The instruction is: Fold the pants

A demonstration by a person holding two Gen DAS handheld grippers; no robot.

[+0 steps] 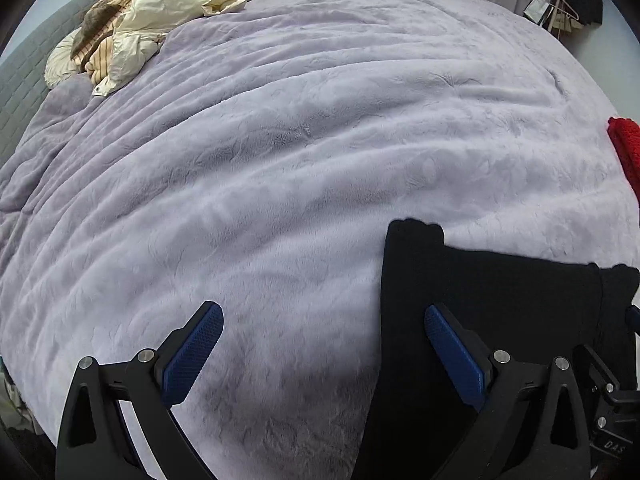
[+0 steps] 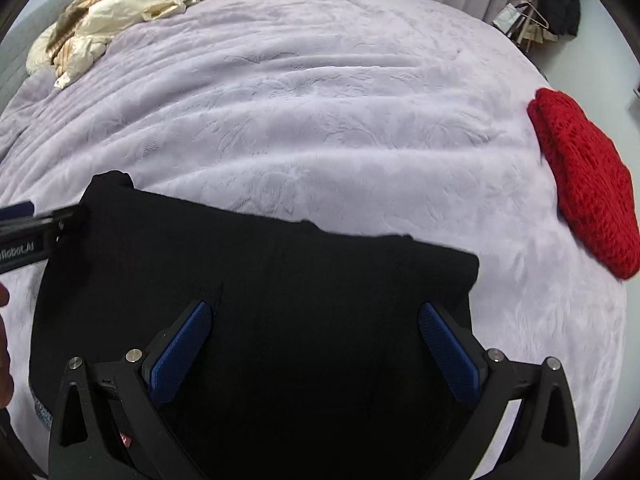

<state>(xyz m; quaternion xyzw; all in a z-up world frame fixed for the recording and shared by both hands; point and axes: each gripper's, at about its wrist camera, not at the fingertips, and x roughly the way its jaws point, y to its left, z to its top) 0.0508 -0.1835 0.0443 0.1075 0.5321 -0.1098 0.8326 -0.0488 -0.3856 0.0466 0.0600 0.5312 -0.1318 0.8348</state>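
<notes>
The black pants [image 2: 260,280] lie folded into a flat block on the lilac blanket [image 2: 320,120], near the bed's front edge. In the left wrist view the pants [image 1: 500,300] are at the lower right. My left gripper [image 1: 324,316] is open and empty, straddling the pants' left edge, one finger over the blanket and one over the cloth. It also shows in the right wrist view [image 2: 24,220] at the pants' far left corner. My right gripper [image 2: 316,312] is open and empty, low over the middle of the pants.
A red knitted garment [image 2: 584,184] lies on the blanket at the right. Cream and striped bedding [image 1: 132,28] is heaped at the far left by a grey headboard [image 1: 28,64]. Hangers and dark clothes [image 2: 556,0] stand beyond the far right corner.
</notes>
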